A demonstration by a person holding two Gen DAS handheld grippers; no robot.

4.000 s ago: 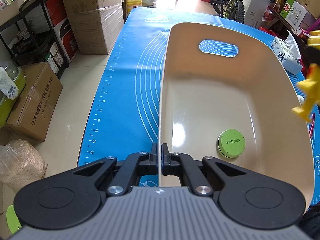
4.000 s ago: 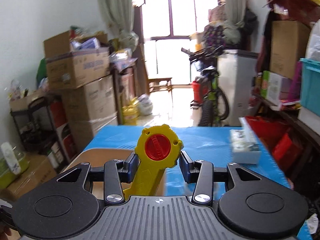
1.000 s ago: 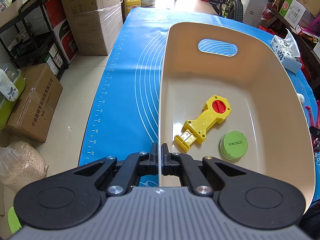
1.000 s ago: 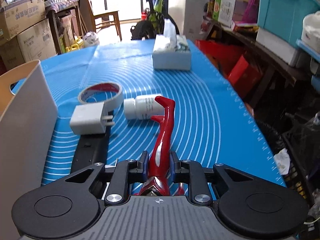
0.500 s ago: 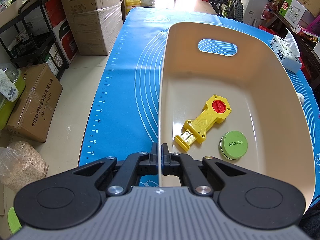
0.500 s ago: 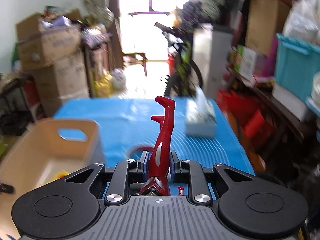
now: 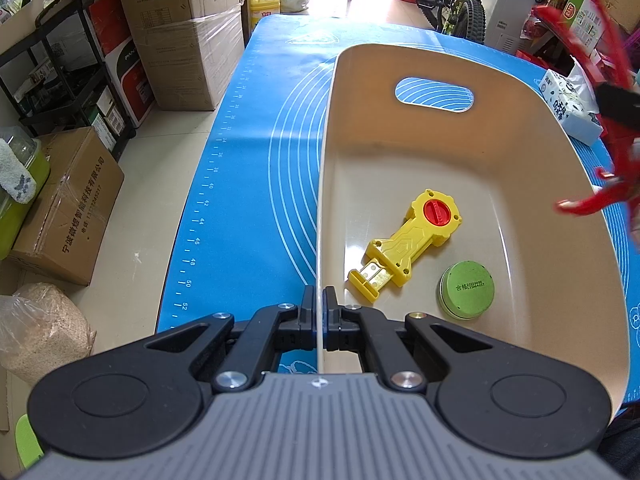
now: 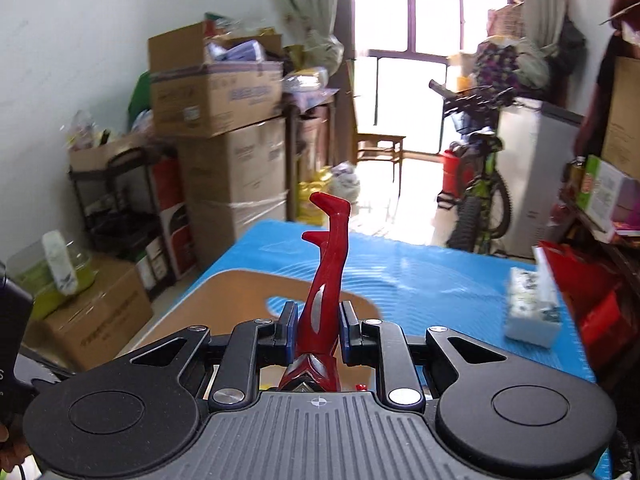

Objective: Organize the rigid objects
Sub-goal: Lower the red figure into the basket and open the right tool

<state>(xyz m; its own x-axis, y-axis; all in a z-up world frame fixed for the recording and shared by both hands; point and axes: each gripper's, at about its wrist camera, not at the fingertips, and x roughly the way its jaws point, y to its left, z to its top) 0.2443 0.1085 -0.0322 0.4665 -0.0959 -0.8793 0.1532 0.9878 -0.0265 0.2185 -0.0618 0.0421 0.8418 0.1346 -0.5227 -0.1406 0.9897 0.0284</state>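
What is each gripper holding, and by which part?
The left gripper pinches the beige plastic bin by its near rim. The right gripper clamps the red plastic toy figure around its lower body.

Cardboard boxes (image 7: 188, 28), bicycle (image 8: 480, 196), tissue box (image 7: 568, 108)

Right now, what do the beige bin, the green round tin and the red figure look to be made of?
Beige bin: looks like smooth moulded plastic, semi-gloss; light reflects off its floor and the walls are thin.
Green round tin: probably painted metal, matte lid with printed text; it could be plastic.
Red figure: glossy hard plastic with silver patches, showing sharp highlights.
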